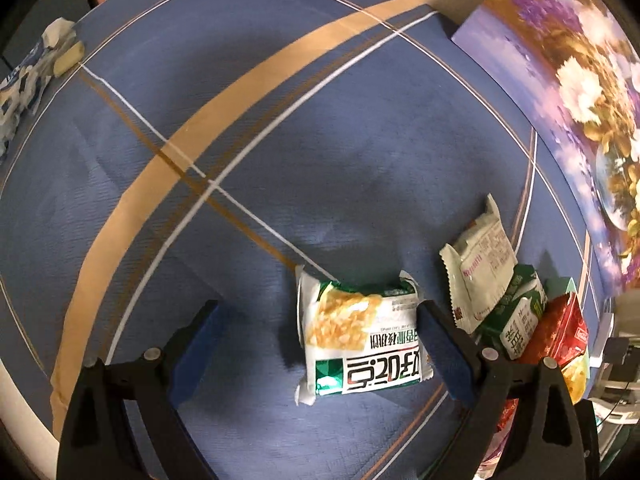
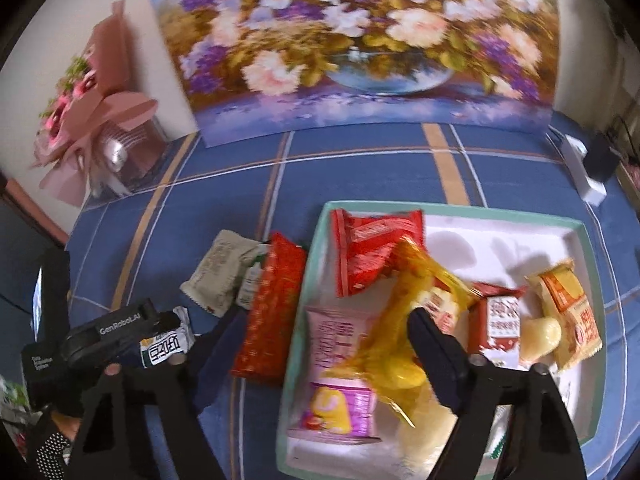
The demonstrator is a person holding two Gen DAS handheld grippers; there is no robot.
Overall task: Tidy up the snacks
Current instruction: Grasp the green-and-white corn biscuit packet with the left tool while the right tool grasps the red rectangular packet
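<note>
My left gripper (image 1: 320, 340) is open on the blue cloth, its right finger touching a green-and-white snack packet (image 1: 360, 344) that lies between the fingers. That packet also shows in the right wrist view (image 2: 166, 346). My right gripper (image 2: 320, 344) is open above the teal-rimmed box (image 2: 586, 304); a blurred yellow packet (image 2: 400, 320) hangs between its fingers, contact unclear. The box holds red (image 2: 376, 252), pink (image 2: 340, 376) and orange (image 2: 572, 312) packets.
A beige packet (image 1: 480, 268), a green carton (image 1: 520, 312) and a red packet (image 1: 560, 332) lie by the box's left wall. A flower painting (image 2: 352, 40) leans on the wall behind. A pink bouquet (image 2: 96, 120) sits far left. A white power strip (image 2: 580, 168) lies far right.
</note>
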